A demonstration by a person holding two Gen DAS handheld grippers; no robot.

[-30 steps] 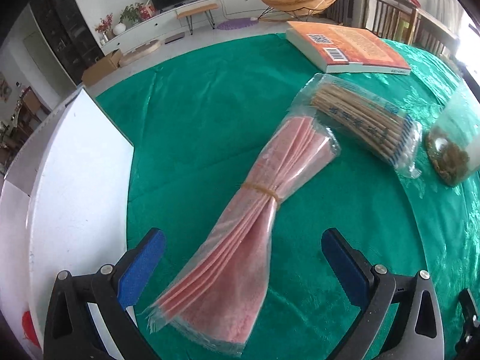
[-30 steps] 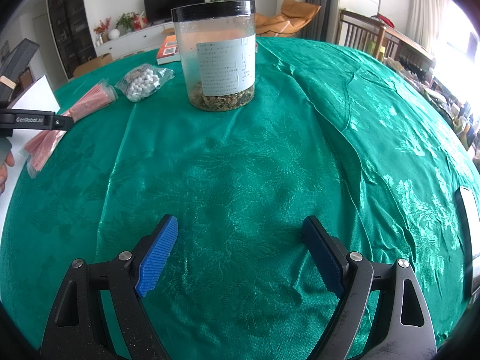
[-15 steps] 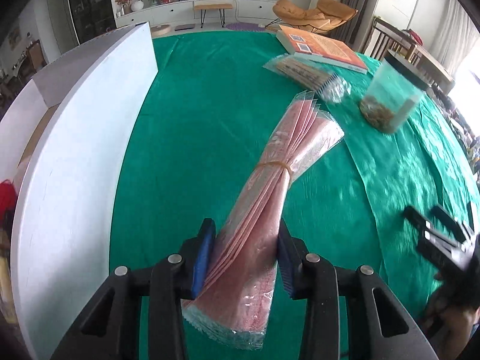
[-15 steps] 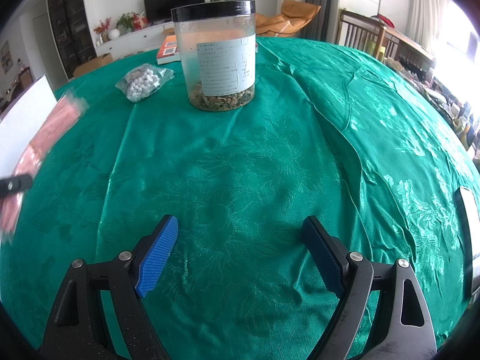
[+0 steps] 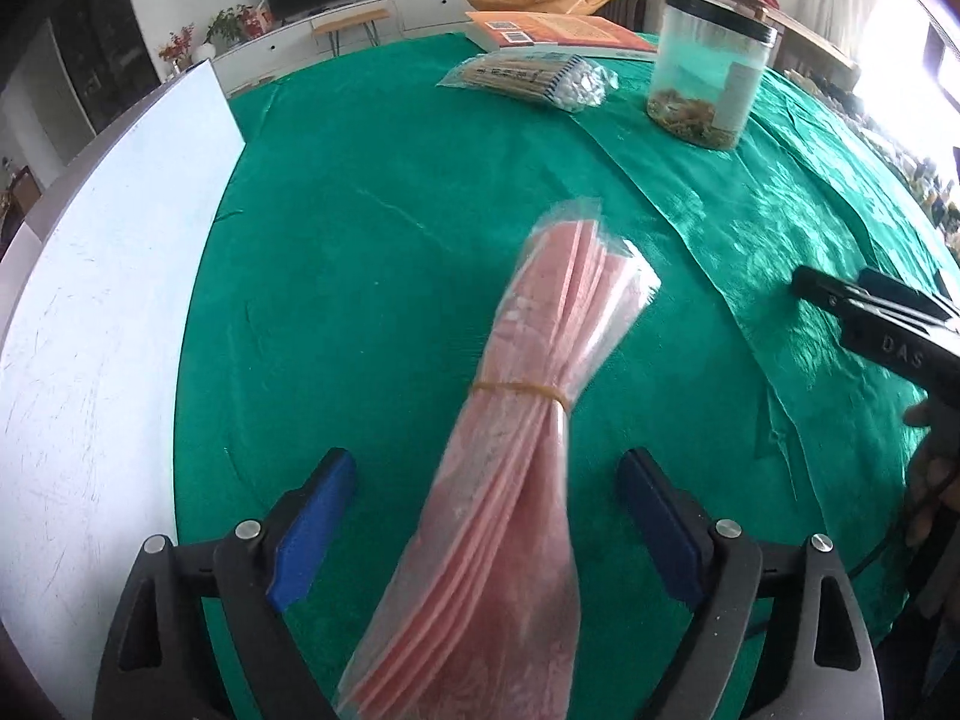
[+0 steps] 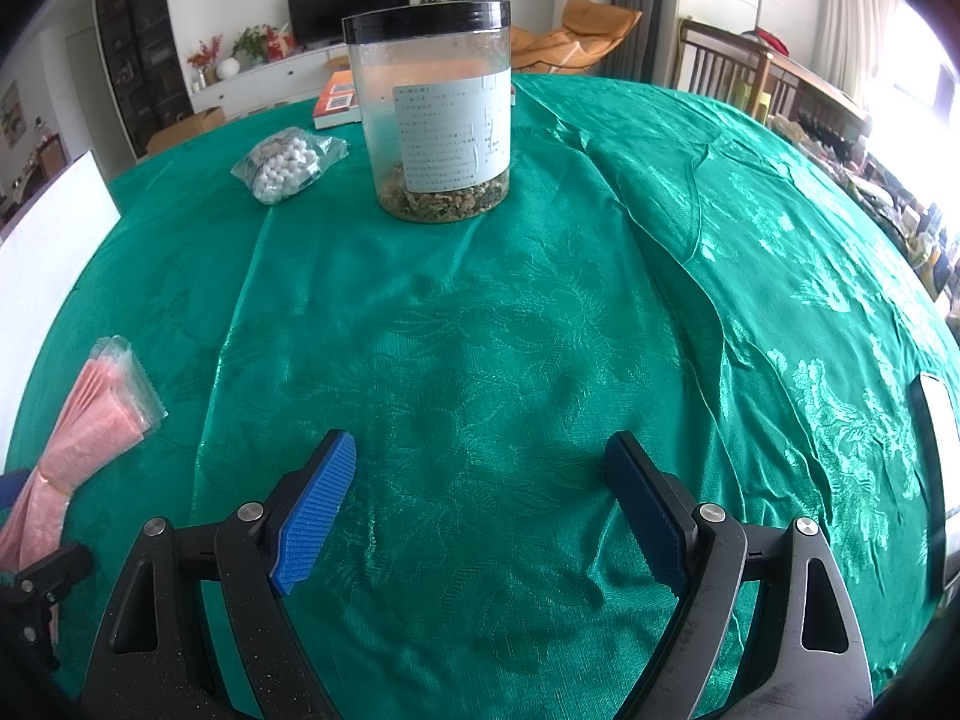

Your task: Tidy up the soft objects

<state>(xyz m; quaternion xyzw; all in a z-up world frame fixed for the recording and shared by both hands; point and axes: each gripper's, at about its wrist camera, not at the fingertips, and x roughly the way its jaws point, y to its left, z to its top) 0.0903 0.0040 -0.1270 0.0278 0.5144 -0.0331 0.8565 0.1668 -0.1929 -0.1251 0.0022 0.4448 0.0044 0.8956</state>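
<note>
1. In the left wrist view, the left gripper (image 5: 486,522) fills the lower part of the frame; its jaws are opening, and the blue pads (image 5: 312,531) stand clear on either side of the pink packet bundle (image 5: 528,456) without pressing on it
2. The pink packet bundle, wrapped in clear plastic and cinched at its middle by a yellow rubber band (image 5: 519,390), runs from the bottom centre of that frame up toward the middle, lying between the jaws on the green cloth-covered surface (image 5: 372,276)
3. A white board (image 5: 96,324) fills the left side of the left wrist view, beside the green cloth
4. At the top of that view sit a bag of cotton swabs (image 5: 534,78), an orange book (image 5: 558,30) behind it and a clear jar with a black lid (image 5: 708,78) to the right
5. The right gripper (image 6: 480,504) sits at the bottom of its own frame, jaws wide apart with nothing between them, only green cloth beneath
6. In the right wrist view the bundle lies at the lower left edge, the jar stands at upper centre, and the swab bag lies just left of the jar
7. At the right edge of the left wrist view, the black body of the right gripper shows with part of a hand (image 5: 930,480) below it
</note>
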